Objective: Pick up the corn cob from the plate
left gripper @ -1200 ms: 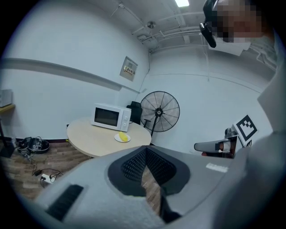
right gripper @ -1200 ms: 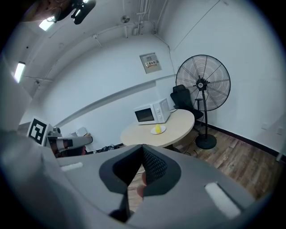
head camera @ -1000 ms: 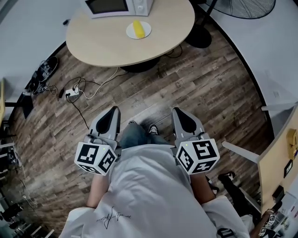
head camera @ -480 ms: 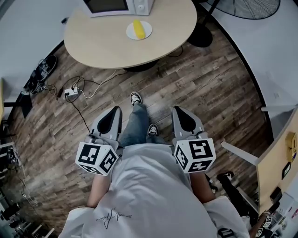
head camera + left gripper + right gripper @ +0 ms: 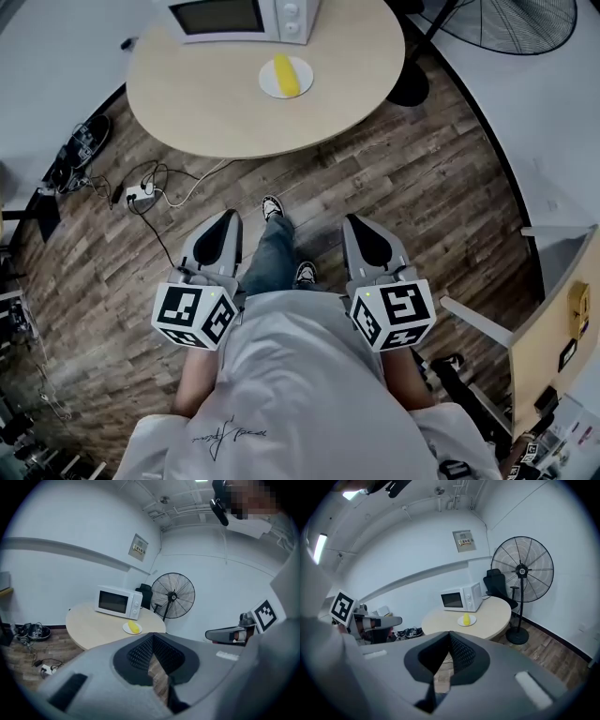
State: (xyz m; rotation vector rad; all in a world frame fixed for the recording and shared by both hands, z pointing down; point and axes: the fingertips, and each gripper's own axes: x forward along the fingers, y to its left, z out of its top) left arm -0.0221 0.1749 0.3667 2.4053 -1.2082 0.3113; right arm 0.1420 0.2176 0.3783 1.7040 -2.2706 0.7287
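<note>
The left gripper (image 5: 225, 221) and the right gripper (image 5: 355, 221) sit low in the centre of the head view, side by side and well apart, both pointing toward the top of the frame over the wooden floor (image 5: 412, 178); each gripper's own view shows its two dark jaws pressed together at the tips, with nothing pinched between them, and only floor shows through the slit behind the tips. Below them the person's white shirt (image 5: 281, 394) fills the bottom of the frame; between the grippers a jeans leg (image 5: 272, 255) reaches up to a shoe (image 5: 272, 205), with a second shoe (image 5: 305, 273) just to its lower right. Further up at the left edge, a power strip (image 5: 141, 195) lies on the floor among loose cables. Above that, the round pale table (image 5: 206, 103) spans the upper middle of the frame; on it, right of centre, rests a white plate (image 5: 269, 85), and the yellow corn cob (image 5: 284, 74) lies across the middle of the plate, untouched and well apart from both grippers. Just up and left of the plate, a white microwave (image 5: 246, 15) stands on the table at the top edge. A standing fan (image 5: 514, 19) occupies the upper right corner, beyond the table. In both gripper views the cob on its plate shows a little above the closed jaw tips, in front of the microwave.
</note>
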